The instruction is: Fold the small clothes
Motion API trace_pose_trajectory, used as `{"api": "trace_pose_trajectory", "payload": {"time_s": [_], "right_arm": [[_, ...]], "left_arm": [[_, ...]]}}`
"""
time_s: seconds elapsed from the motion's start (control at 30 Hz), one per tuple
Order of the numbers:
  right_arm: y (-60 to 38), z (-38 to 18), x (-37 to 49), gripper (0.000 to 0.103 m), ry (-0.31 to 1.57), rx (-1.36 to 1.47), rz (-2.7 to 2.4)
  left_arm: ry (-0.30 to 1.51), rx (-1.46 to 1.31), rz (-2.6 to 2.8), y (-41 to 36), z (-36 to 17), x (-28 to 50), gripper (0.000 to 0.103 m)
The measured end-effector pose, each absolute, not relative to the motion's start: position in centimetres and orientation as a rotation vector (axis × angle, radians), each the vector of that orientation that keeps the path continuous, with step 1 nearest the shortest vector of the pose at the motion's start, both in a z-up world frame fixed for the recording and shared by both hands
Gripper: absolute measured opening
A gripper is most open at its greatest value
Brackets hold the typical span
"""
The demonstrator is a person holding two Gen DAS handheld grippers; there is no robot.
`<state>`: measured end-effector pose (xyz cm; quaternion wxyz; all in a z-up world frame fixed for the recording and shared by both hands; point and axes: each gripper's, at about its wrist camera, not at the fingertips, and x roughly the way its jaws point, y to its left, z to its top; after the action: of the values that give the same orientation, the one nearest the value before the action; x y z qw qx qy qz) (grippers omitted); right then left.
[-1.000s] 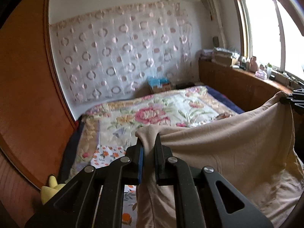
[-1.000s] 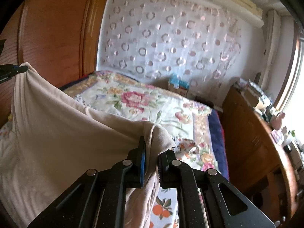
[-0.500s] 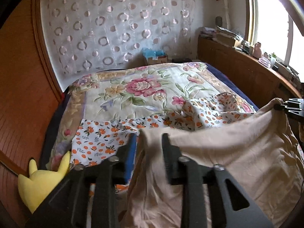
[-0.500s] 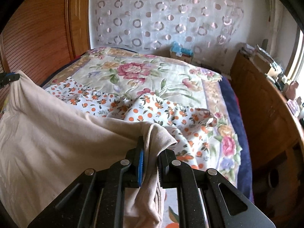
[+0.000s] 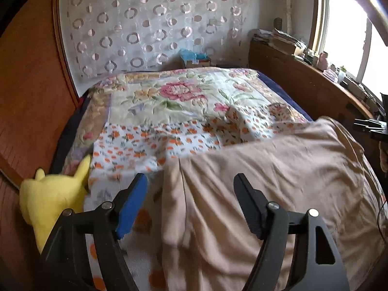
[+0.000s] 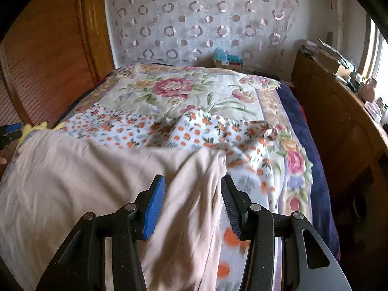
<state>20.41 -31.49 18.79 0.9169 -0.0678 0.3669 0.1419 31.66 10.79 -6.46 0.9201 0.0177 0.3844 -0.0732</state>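
Released since the earlier frame, cloth (image 5: pixel 278 174) is lying spread on bed (image 5: pixel 184 101). Left tool (image 5: pixel 190 181) and right tool (image 6: pixel 192 184) are opening, pads clear. Risk: withdrawing pads are snagging fabric, wrinkling it.

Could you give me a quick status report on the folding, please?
Left gripper and right gripper opening, pads clear of cloth. Beige garment spread on the bed. Yellow plush toy beside it, not blocking.

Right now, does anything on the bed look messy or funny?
Yes. The orange-print cloth lies bunched and rumpled across the floral quilt instead of flat, and the beige garment lies wrinkled over its near part. A yellow plush toy sits wedged at the bed's left edge.
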Motion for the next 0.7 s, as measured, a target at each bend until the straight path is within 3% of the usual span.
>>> {"api": "trace_pose_trajectory", "payload": {"time_s": [0.33, 0.7], "right_arm": [[-34.2, 18.3, 13.0, 0.050, 0.837, -0.102, 0.338], [-36.6, 17.1, 13.3, 0.050, 0.881, -0.073, 0.315]], "left_arm": [[0.856, 0.062, -0.152, 10.5, -9.3, 28.4, 0.074], [0.879, 0.037, -0.157, 10.2, -9.6, 27.7, 0.074]]}}
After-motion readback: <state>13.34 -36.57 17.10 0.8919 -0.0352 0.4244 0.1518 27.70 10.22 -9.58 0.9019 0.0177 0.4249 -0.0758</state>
